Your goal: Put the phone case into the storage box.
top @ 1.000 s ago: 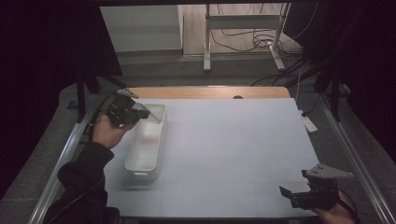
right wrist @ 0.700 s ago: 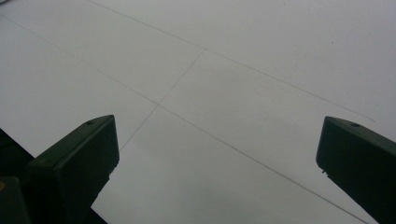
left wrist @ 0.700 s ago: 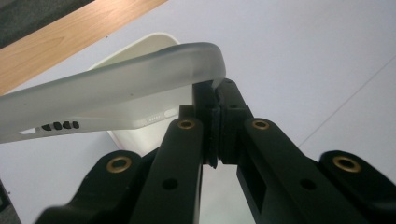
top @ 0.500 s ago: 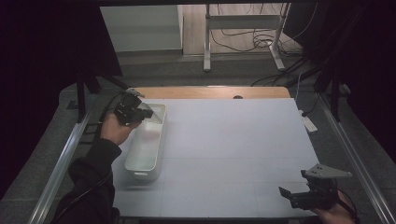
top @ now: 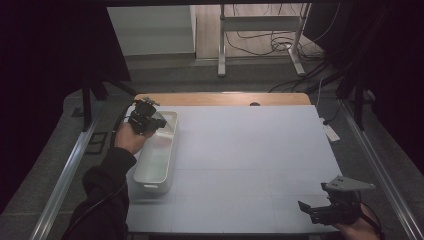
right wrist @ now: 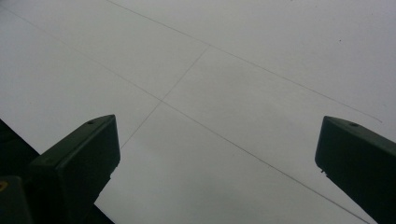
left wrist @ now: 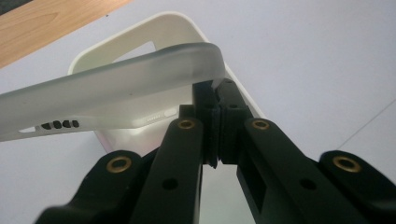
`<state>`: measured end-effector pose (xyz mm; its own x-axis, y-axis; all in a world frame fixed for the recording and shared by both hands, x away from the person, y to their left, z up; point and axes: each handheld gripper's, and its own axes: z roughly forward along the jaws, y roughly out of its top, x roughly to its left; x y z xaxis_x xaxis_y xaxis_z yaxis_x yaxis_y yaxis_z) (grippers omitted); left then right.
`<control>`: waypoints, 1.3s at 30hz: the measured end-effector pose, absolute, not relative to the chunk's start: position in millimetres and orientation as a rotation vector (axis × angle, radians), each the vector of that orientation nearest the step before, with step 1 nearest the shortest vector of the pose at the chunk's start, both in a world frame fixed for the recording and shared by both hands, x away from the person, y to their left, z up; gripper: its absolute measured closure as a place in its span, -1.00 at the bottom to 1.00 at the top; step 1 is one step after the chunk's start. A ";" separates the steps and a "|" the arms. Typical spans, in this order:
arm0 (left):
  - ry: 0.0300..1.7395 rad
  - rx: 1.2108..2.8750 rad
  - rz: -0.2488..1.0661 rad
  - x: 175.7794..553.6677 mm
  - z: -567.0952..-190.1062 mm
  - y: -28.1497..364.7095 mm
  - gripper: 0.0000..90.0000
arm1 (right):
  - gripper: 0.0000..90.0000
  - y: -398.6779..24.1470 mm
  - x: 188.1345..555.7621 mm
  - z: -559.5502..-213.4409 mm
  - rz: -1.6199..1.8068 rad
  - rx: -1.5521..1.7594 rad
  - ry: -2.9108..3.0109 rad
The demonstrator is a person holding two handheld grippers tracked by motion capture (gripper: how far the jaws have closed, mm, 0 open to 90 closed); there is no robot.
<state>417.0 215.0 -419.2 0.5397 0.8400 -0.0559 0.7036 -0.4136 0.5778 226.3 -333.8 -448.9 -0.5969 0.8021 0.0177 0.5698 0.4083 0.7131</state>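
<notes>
Left tongs (left wrist: 215, 140): clenched on a translucent white plastic phone case (left wrist: 112, 95), lifted above the white oblong plastic tray (top: 155, 160). Right tongs (right wrist: 217, 158): released, empty, over bare white counter (top: 260, 150). Placement apparently remains.

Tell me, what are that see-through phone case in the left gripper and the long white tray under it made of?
The frosted translucent phone case looks like soft matte plastic or silicone: light passes through it and its cut-outs have rounded edges. The long white tray looks like glossy plastic or enamel, judging by its smooth, rounded rim; which one is unclear.
</notes>
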 end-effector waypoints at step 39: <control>1.307 2.185 0.295 452.4 -444.1 197.0 0.94 | -0.98 -333.5 226.2 -449.3 0.997 1.172 2.363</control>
